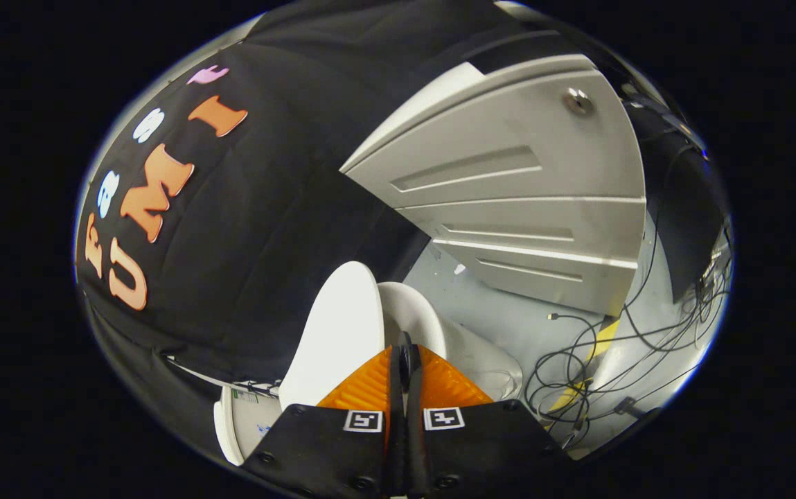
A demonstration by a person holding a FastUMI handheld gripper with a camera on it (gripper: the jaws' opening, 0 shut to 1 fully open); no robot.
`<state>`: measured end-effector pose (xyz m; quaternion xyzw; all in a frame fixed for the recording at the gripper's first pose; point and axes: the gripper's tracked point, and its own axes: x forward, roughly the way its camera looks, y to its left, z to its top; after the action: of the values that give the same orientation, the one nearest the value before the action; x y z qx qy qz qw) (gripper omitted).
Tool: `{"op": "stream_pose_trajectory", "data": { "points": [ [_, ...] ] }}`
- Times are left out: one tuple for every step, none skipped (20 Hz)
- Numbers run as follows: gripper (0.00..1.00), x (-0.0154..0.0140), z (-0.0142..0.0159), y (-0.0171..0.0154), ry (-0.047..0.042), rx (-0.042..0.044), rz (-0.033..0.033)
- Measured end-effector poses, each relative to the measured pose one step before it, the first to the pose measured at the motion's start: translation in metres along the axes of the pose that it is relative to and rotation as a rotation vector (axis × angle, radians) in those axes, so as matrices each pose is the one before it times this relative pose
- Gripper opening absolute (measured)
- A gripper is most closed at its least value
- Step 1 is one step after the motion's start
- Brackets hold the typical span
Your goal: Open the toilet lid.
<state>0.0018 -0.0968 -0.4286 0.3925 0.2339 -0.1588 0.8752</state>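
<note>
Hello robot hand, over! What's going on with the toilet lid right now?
Gripper fingers closed together, nothing between them. Toilet lid raised, standing just ahead of the fingers beside the bowl. Loose cables on the floor nearby, not blocking.

A smooth white oval plastic toilet lid (335, 333) is seen raised, standing up on edge and leaning back towards the white cistern (242, 419) behind it, close against the black cloth wall. Beside the lid, the white rounded ceramic toilet bowl (439, 339) is exposed, its rim curving away beyond the lid. The tool (406, 353) is seen with its two fingers brought together, nothing visibly caught between them, their tips set right at the lid's edge where lid and bowl meet.
</note>
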Motion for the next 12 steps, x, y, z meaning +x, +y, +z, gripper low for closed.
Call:
{"op": "stream_pose_trajectory", "data": {
  "points": [
    [0.08,-0.00493,0.00423,0.00822,-0.00269,-0.0303,-0.00266],
    [0.08,-0.00638,0.00346,0.0089,-0.00783,-0.02288,0.00228],
    [0.08,-0.00342,0.00355,0.00985,-0.00398,-0.01493,0.00412],
    [0.08,-0.00591,0.00347,0.0099,-0.00886,-0.0107,0.00621],
    [0.08,-0.00633,0.00311,0.00827,-0.0065,-0.00985,0.00726],
    [0.08,-0.00522,0.00376,0.00928,-0.009,-0.01166,0.00779],
    [0.08,-0.00424,0.00401,0.00898,-0.01052,-0.01739,0.00673],
    [0.08,-0.00363,0.00288,0.00832,-0.00928,-0.01896,0.0037],
    [0.08,-0.00409,0.00165,0.00741,-0.00576,-0.01552,0.00223],
    [0.08,-0.00493,0.003,0.00748,-0.01207,-0.01386,0.00174],
    [0.08,-0.00488,0.00326,0.0086,-0.00933,-0.01425,0.00399],
    [0.08,-0.00429,0.00313,0.00967,-0.00968,-0.01243,0.00375]
  ]
}}
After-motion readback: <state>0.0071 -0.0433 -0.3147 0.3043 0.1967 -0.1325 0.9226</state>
